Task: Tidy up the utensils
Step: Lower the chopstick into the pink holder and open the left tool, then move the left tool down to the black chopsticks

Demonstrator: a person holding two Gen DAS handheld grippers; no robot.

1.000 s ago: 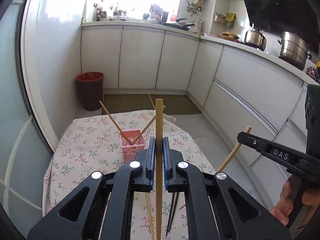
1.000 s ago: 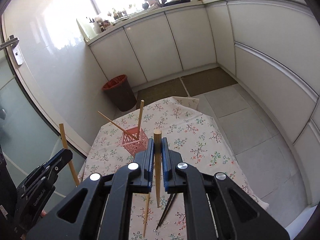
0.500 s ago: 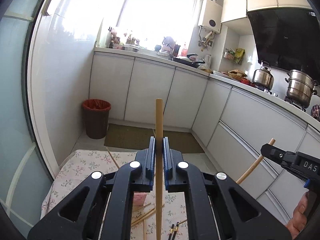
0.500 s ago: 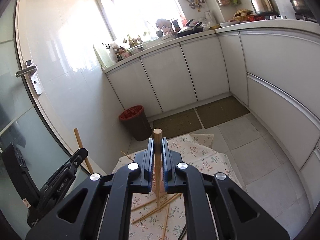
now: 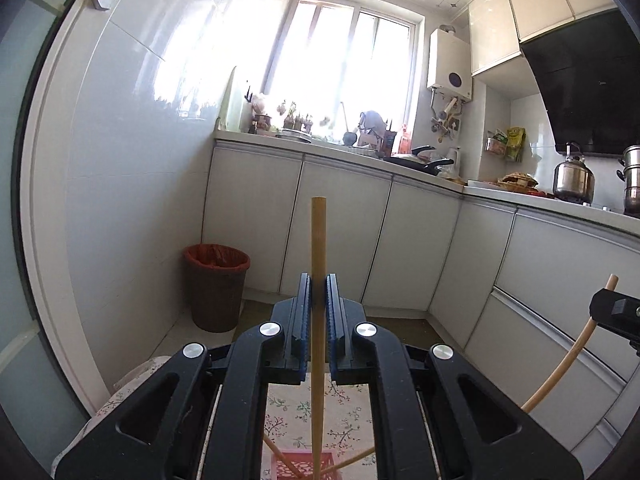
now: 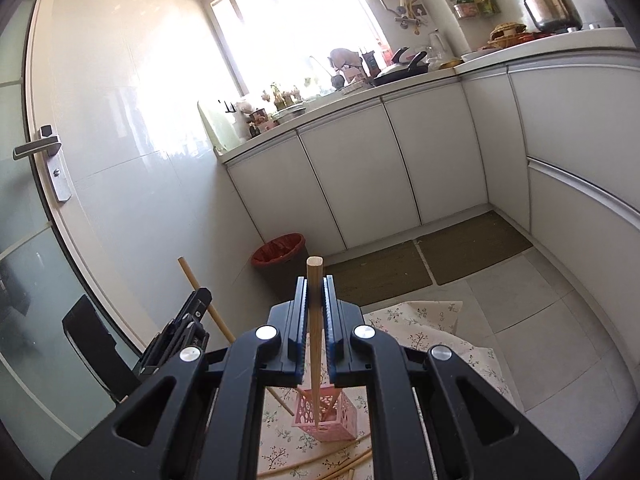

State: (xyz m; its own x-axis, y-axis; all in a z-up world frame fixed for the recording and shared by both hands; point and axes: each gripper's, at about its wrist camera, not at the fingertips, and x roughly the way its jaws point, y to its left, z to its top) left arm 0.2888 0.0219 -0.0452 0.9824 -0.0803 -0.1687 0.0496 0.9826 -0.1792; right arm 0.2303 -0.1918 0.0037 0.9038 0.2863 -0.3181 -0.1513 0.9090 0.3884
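My left gripper (image 5: 319,282) is shut on a wooden chopstick (image 5: 319,232) that stands upright between the blue pads. A pink lattice basket (image 5: 304,466) with two sticks leaning in it shows at the bottom edge, below that gripper. My right gripper (image 6: 315,282) is shut on a second chopstick (image 6: 314,320), whose lower tip hangs just over the pink basket (image 6: 334,416). In the right wrist view the left gripper (image 6: 198,300) is at the left. In the left wrist view the right gripper (image 5: 614,310) is at the right edge with its chopstick (image 5: 560,376).
The basket stands on a small table with a floral cloth (image 6: 436,340), and loose chopsticks (image 6: 340,465) lie near it. A red-lined bin (image 5: 216,280) stands by the wall. White cabinets (image 5: 340,232) run behind, a glass door with a handle (image 6: 38,148) is on the left, and floor mats (image 6: 472,246) lie beyond the table.
Both grippers tilted upward and moved over the table, so the table and basket slid to the bottom of both views. Each still holds its chopstick.
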